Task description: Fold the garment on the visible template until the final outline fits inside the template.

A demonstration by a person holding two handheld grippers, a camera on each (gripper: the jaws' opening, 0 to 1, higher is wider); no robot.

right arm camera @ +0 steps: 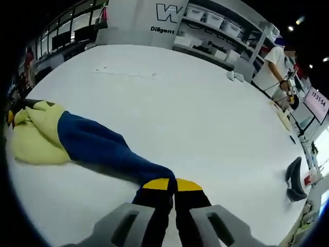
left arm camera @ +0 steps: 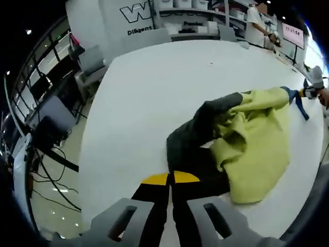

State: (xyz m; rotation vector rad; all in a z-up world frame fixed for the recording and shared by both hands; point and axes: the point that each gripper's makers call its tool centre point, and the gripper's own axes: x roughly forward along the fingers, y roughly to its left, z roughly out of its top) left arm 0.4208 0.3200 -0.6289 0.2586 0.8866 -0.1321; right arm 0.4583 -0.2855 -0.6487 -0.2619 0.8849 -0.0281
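Garment [left arm camera: 252, 154], yellow w/ one dark grey and one blue sleeve, bunched on white table [left arm camera: 154, 92]; each sleeve end pinched by a claw.

Left gripper [left arm camera: 170, 181]: jaws closed on grey sleeve [left arm camera: 190, 141]. Right gripper [right arm camera: 172, 186]: jaws closed on blue sleeve [right arm camera: 103, 146], stretched away from yellow body. No template outline discernible on table. Judgement: step is spreading; pull both sleeves apart evenly, low to surface, so body flattens w/o twisting. Containers: storage bins [right arm camera: 208, 20] on shelving behind table; contents can't tell.
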